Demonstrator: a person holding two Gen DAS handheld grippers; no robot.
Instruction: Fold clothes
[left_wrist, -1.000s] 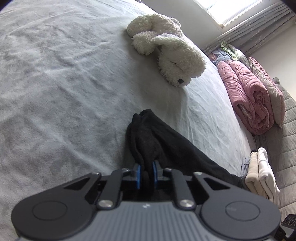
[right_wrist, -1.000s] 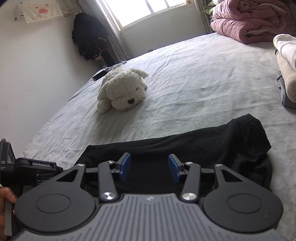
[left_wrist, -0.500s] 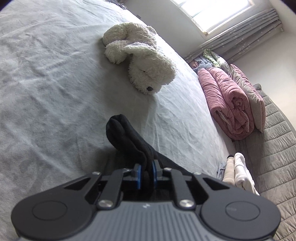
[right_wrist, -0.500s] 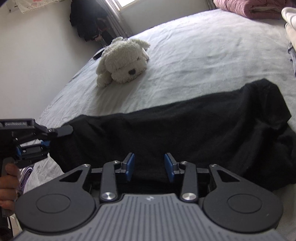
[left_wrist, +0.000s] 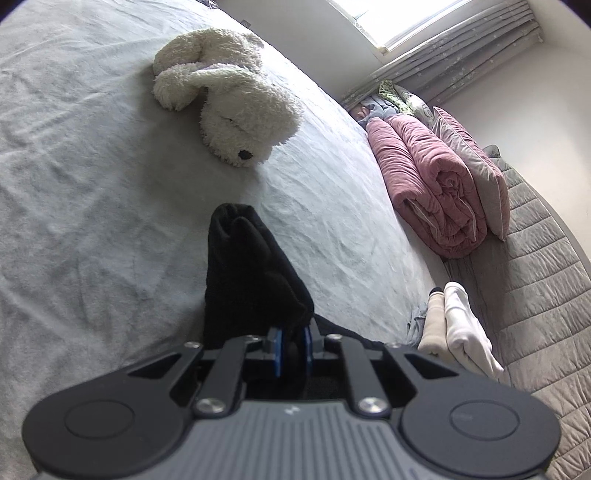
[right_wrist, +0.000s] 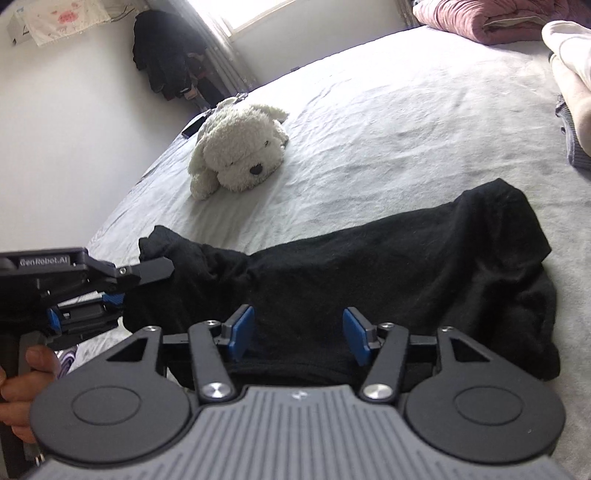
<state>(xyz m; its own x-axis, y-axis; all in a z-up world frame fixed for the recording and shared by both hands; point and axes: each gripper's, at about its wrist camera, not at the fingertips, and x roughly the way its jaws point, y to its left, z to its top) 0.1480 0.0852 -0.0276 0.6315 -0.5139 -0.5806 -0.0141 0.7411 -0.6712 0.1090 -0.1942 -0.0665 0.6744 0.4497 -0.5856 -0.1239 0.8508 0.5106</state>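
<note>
1 black garment (right_wrist: 369, 273) end pinched; bedsheet (right_wrist: 406, 122) beyond lies open.

Black grippers (right_wrist: 297, 334), blue-padded jaws, silver screws.

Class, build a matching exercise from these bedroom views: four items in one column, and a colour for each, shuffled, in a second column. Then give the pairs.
Items:
1. plush dog
2. garment in the left gripper
3. rolled quilt
4. gripper pads

Colours:
A. pink
B. blue
C. black
D. cream-white

Pairs: 1-D, 2-C, 3-A, 4-B
</note>
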